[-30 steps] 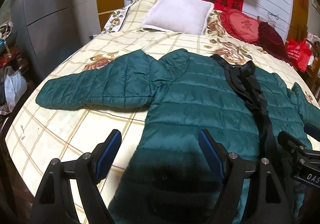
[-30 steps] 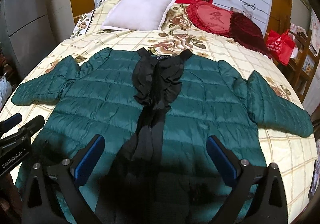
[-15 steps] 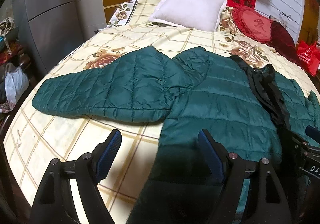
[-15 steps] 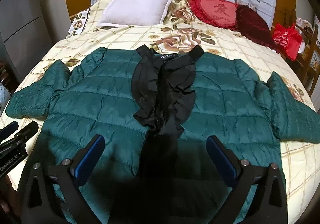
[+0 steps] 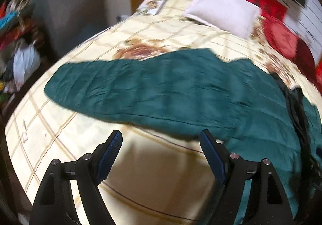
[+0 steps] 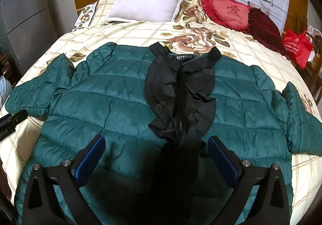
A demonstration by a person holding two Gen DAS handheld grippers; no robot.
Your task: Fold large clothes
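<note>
With both my left gripper (image 5: 161, 152) and right gripper (image 6: 156, 154) wide open and empty, I'd pinch the green puffer jacket (image 6: 120, 100) sleeve (image 5: 124, 90) near its cuff, lifting cleanly.

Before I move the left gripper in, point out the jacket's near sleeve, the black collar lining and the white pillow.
jacket's near sleeve (image 5: 124, 92): left wrist view, middle of the outstretched green sleeve.
black collar lining (image 6: 181, 92): right wrist view, centre of the crumpled black fabric on the jacket.
white pillow (image 6: 149, 1): right wrist view, middle of its face.
</note>
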